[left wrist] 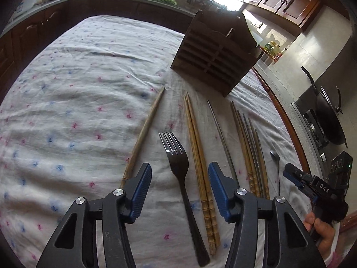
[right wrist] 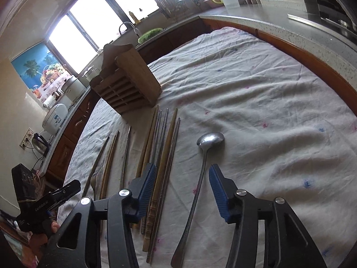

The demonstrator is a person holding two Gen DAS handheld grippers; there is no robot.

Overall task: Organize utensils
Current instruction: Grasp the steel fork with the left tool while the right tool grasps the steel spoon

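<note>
**Utensils laid in a row; both grippers wide open and empty**

A row of utensils lies side by side on the cloth-covered counter (left wrist: 78, 93). From left: a single brown chopstick (left wrist: 144, 135), a dark metal fork (left wrist: 180, 178) with tines pointing far, a pair of ridged bamboo chopsticks (left wrist: 200, 167), a thin metal chopstick (left wrist: 221, 138), a mixed bundle of chopsticks (right wrist: 160, 167), and a long-handled metal spoon (right wrist: 200, 178). A slatted wooden holder (left wrist: 216, 51) stands upright just beyond. The left gripper (left wrist: 179, 192) hovers over the fork, the right gripper (right wrist: 181, 192) beside the spoon handle; both grasp nothing.
</note>
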